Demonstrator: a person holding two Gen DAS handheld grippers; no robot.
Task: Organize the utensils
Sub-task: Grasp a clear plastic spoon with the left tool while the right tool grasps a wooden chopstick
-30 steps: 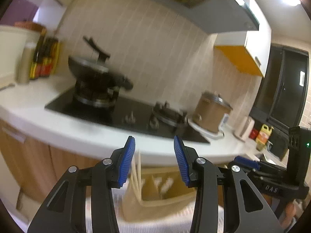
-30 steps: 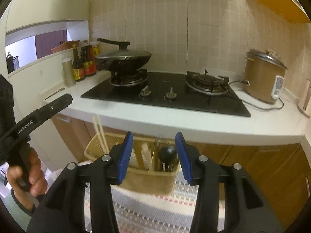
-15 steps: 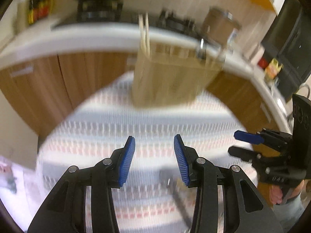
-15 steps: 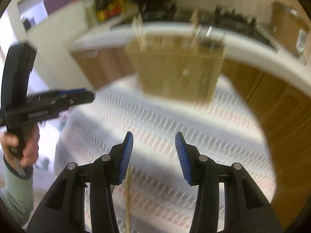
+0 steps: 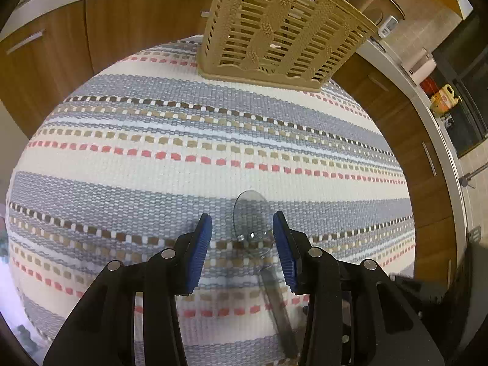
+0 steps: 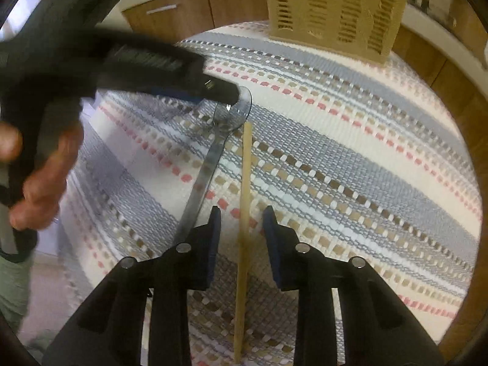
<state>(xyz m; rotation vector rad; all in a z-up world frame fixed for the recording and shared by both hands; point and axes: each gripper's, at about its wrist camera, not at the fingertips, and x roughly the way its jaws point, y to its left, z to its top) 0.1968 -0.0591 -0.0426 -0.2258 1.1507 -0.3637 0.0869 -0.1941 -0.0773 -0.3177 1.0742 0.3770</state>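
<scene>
A metal spoon [image 5: 250, 219] lies on the striped cloth [image 5: 152, 140]. My left gripper [image 5: 242, 238] is open, low over the cloth, with the spoon's bowl between its blue pads. In the right wrist view the same spoon [image 6: 213, 149] lies beside a wooden chopstick [image 6: 244, 213]. My right gripper [image 6: 239, 222] is open with the chopstick running between its fingers. The left gripper [image 6: 213, 90] shows there over the spoon's bowl. A beige slotted utensil basket [image 5: 280, 27] stands at the cloth's far edge; it also shows in the right wrist view [image 6: 335, 9].
Wooden cabinet fronts [image 5: 122, 24] and a white countertop edge [image 5: 405, 85] ring the round cloth-covered table. The hand holding the left gripper [image 6: 39, 177] is at the left of the right wrist view.
Both grippers have swung down from facing the stove and counter to the table. The left now brackets the spoon's bowl, the right straddles the chopstick.
</scene>
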